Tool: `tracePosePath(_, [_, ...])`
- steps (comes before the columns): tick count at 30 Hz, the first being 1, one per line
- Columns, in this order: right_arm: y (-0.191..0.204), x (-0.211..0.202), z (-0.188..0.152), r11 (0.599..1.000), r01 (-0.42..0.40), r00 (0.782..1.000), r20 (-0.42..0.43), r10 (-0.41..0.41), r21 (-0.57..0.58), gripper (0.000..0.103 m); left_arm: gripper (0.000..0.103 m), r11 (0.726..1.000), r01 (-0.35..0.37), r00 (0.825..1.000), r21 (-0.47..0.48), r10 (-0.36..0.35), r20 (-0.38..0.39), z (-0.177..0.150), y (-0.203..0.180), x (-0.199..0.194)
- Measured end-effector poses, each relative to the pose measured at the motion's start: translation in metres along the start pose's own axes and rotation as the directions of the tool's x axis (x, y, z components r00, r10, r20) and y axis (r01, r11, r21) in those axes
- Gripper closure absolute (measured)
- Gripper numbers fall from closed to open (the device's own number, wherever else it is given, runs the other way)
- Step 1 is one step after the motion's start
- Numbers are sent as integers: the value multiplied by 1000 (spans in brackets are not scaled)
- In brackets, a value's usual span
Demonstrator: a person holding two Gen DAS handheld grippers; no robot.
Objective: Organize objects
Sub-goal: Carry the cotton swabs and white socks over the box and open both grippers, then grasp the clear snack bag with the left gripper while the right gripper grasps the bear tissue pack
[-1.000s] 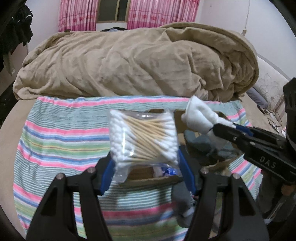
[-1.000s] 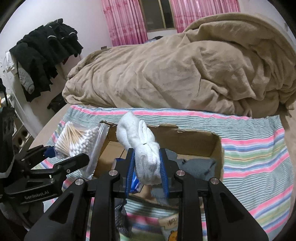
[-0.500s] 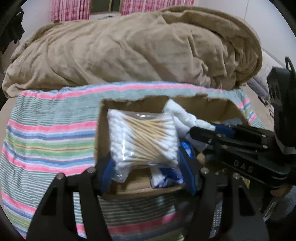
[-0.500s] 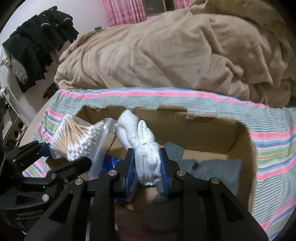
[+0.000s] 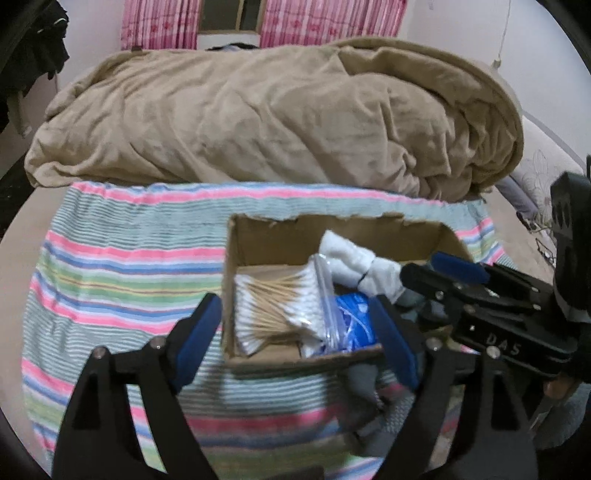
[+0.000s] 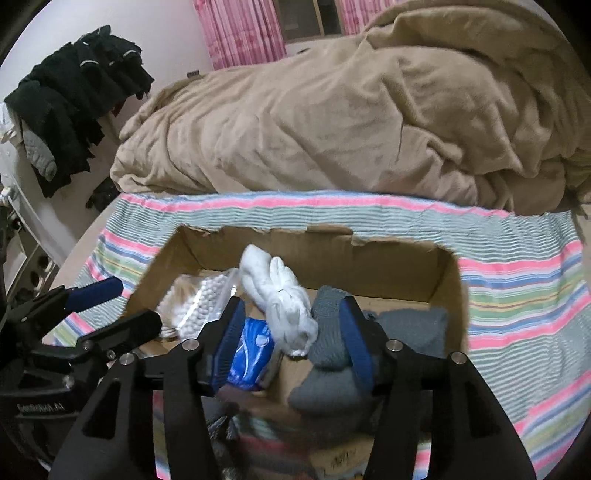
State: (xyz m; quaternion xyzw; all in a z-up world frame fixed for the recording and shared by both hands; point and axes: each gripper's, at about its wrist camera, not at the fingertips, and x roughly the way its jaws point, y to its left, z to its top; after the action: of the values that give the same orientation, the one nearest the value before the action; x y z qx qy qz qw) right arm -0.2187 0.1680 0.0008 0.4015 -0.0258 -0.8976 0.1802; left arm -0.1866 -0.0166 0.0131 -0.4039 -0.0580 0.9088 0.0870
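An open cardboard box [image 5: 258,236] [image 6: 399,266] sits on a striped cloth. A clear bag of cotton swabs [image 5: 277,306] [image 6: 199,299] lies inside at its left end. A rolled white sock [image 5: 362,262] [image 6: 284,299] lies in the middle of the box, beside a blue packet [image 5: 354,317] [image 6: 251,350] and grey cloth [image 6: 369,332]. My left gripper [image 5: 295,332] is open just above the box's near left corner, the swab bag free between its jaws. My right gripper [image 6: 291,339] is open over the box, the sock loose between its jaws.
The striped cloth [image 5: 122,266] [image 6: 524,295] covers the bed's near part. A bunched tan blanket [image 5: 277,122] [image 6: 351,110] lies behind the box. Dark clothes [image 6: 74,99] hang at the left wall. Pink curtains [image 5: 155,22] hang at the back.
Both grippers came down over the box and opened. The swab bag dropped from the left gripper into the box; the white sock left the right gripper and lies in the box.
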Motion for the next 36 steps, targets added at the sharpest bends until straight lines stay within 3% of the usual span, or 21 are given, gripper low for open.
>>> tracePosePath(4, [4, -25, -3, 1000, 5, 1000, 26, -5, -11, 38, 19, 1000, -3, 1000, 0, 3, 26, -2, -5, -25])
tracePosePath(16, [5, -95, -33, 1000, 25, 997, 70, -24, -17, 38, 19, 1000, 21, 998, -16, -20, 59, -30, -23, -84])
tracePosePath(20, [-2, -111, -51, 999, 41, 997, 65, -40, -10, 38, 18, 999, 28, 999, -20, -28, 39, -47, -29, -90])
tracePosePath(23, [-11, -121, -64, 999, 52, 997, 65, -52, 5, 37, 8, 1000, 23, 1000, -18, -22, 13, -63, -36, -88])
tracePosePath(25, [-18, -125, -74, 998, 60, 996, 59, -61, 15, 36, 8, 999, 30, 1000, -27, -30, -9, -73, -38, -86])
tracePosePath(28, [-27, -129, -87, 998, 66, 996, 51, -67, 21, 23, 8, 999, 37, 998, -31, -39, -53, -88, -46, -79])
tracePosePath(36, [-50, -129, -111, 996, 67, 998, 17, -68, 61, 23, 8, 998, 55, 988, 15, -52, -147, -123, -81, -60])
